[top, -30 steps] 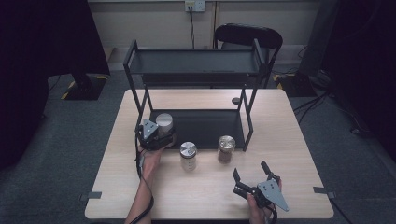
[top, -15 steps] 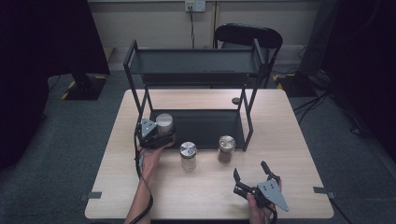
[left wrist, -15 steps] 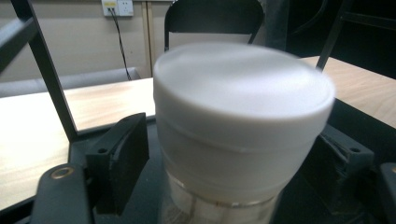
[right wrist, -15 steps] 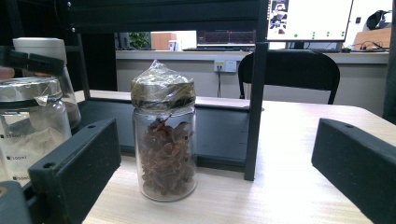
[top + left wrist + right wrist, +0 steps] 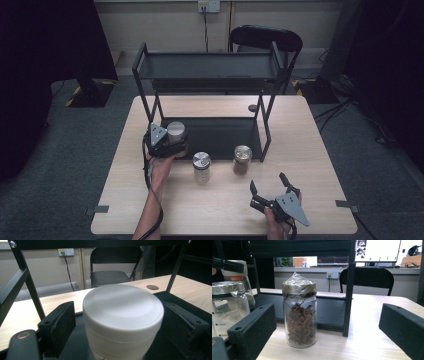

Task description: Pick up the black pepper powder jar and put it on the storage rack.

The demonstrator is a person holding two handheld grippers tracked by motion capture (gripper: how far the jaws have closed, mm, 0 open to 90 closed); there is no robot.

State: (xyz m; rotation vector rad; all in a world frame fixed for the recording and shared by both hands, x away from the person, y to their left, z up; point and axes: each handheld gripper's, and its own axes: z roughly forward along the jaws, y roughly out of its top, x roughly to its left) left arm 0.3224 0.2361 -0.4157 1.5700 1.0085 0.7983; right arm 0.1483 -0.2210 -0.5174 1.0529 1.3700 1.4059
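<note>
A white-lidded jar [image 5: 122, 315] stands at the left front of the black rack's lower shelf [image 5: 225, 135]. My left gripper [image 5: 176, 138] is shut on it, one jaw on each side of the lid. Two glass jars stand on the table in front of the rack. One has a silver lid and pale contents [image 5: 201, 166]; the other, wrapped in film, holds brown dried pieces [image 5: 299, 322] and stands to its right [image 5: 242, 158]. My right gripper [image 5: 266, 181] rests near the table's front edge, open, its jaws toward the brown jar with nothing between them.
The rack's upper shelf [image 5: 210, 72] overhangs the lower one, with black posts [image 5: 348, 290] at the corners. A small dark round spot [image 5: 252, 107] marks the table behind the rack. A black chair [image 5: 265, 40] stands beyond the far edge.
The left gripper with the white-lidded jar has crept slightly toward the rack. The right gripper has stayed still.
</note>
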